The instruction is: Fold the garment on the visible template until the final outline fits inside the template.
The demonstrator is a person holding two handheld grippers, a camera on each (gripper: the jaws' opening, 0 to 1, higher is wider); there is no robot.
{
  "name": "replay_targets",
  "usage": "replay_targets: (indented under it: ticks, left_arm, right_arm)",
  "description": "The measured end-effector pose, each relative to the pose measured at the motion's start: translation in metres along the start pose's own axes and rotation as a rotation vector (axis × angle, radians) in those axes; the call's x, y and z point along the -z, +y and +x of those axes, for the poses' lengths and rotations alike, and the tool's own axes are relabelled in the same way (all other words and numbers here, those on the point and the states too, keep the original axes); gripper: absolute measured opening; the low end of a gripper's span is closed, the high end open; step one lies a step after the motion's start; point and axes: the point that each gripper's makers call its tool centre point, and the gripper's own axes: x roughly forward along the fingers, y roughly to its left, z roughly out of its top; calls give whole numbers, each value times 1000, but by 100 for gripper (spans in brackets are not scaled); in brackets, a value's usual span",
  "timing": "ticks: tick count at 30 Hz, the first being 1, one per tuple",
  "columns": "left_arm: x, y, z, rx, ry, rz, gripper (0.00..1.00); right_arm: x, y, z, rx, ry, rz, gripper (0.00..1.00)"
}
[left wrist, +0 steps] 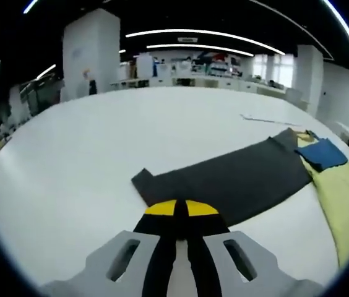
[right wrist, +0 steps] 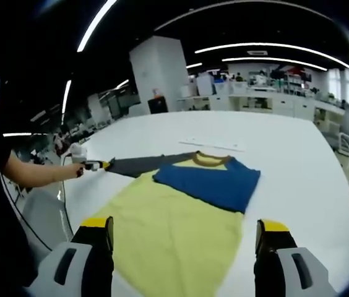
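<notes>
The left claw [left wrist: 180, 210] is closed on the cuff of the grey sleeve [left wrist: 224, 179], whose long axis runs right toward the garment [right wrist: 180, 216] on the white bench [right wrist: 298, 161], while the right claw [right wrist: 184, 238] hangs wide open and empty over the near hem.

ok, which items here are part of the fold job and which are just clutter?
Job:
- garment, yellow body, blue folded part, dark grey sleeve
- left gripper, shut on the sleeve's cuff
- right gripper, open
- white table

Lying about:
- thin strip on the table beyond the garment
- background desks
</notes>
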Motion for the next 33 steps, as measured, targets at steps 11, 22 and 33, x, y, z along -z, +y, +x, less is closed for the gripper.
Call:
replay_targets:
  ticks: [11,22,33]
  left_arm:
    - [-33,-30,-2,50,-80,-18,1]
    - [-55,-79,9,140,-109,-10,0]
    - [-75,-116,21,208,-139,-23,0]
  right_arm:
    - [-1,1,-7,1,-21,-3,95]
    - [6,4,-11,-7,-40,12,96]
    - [9,7,-10,-17,-45,15,96]
